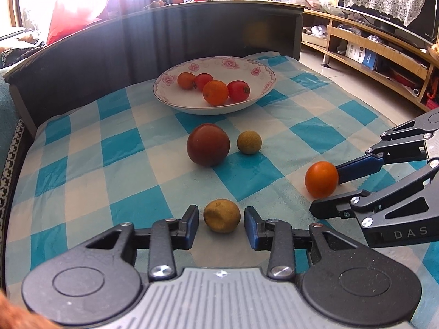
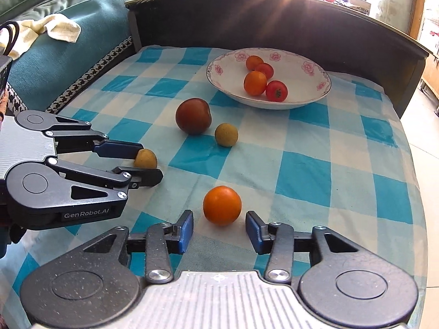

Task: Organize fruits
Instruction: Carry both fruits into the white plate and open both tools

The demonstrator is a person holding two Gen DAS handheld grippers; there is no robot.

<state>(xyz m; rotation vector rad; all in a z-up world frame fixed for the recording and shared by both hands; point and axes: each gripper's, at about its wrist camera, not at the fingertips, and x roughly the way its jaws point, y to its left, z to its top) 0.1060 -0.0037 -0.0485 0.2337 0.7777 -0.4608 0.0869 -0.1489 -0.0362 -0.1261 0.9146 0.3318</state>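
- The left gripper (image 1: 221, 226) is standing parted around a yellow-brown fruit (image 1: 221, 216), with a slim gap showing on each side between the blue pads and the skin, so it is not pinching the fruit.
- That fruit is sitting on the blue-and-white checked cloth (image 1: 109, 164), dented on the side facing the camera.
- The right gripper (image 2: 219, 230) is likewise standing apart around an orange fruit (image 2: 222, 205); its pads are flanking the fruit's lower edge without pressing it in its own view.
- In the left wrist view, the far blue finger (image 1: 356, 168) of the right gripper is lying just against the orange fruit, though whether it is truly touching cannot be told.
- Farther out on the cloth, two more loose fruits are lying near each other: one large dark red fruit (image 1: 208, 144) and one small greenish-brown fruit (image 1: 249, 142).
- That is making four fruits outside the dish in all.
- Beyond them, a white flowered bowl (image 1: 247, 67) is holding four fruits: two orange and two red.
- A dark curved headboard (image 1: 164, 33) is rising behind the bowl.
- A teal cushion (image 2: 63, 63) is lying alongside the cloth in the right wrist view, with a pale towel (image 2: 60, 30) draped on it.
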